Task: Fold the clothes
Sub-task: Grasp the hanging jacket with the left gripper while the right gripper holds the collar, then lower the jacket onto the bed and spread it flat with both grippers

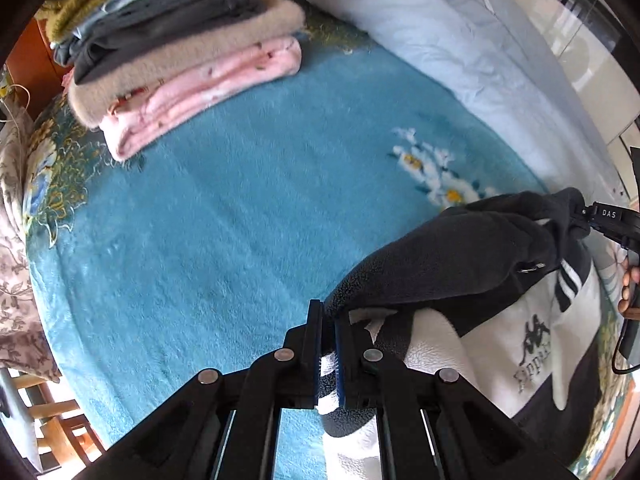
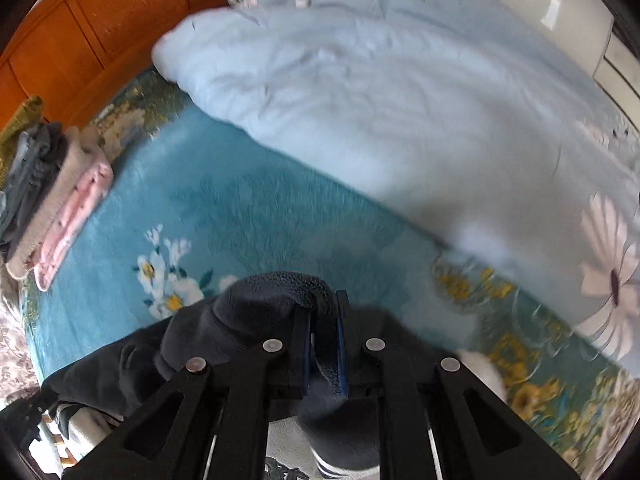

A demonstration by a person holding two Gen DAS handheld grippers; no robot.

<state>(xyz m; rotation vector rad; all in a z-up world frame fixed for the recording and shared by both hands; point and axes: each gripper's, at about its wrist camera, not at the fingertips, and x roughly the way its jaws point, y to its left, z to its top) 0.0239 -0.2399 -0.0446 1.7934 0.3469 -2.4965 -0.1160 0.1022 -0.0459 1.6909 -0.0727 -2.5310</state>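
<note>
A black and white fleece jacket [image 1: 448, 264] with a printed logo lies at the near right of the blue bed blanket [image 1: 224, 232]. My left gripper [image 1: 328, 344] is shut on the jacket's dark edge, holding the fabric lifted between its blue pads. The right gripper [image 1: 600, 216] shows at the far right of the left wrist view, clamped on the other end of the same dark edge. In the right wrist view my right gripper [image 2: 323, 344] is shut on the jacket [image 2: 260, 308], dark fleece bunched between its pads. The fabric spans between both grippers.
A stack of folded clothes [image 1: 176, 52], pink at the bottom with beige, grey and olive above, sits at the far left by the wooden headboard [image 2: 100, 28]. A light blue duvet [image 2: 380, 120] covers the right side of the bed. A hand [image 1: 628, 288] is at the right edge.
</note>
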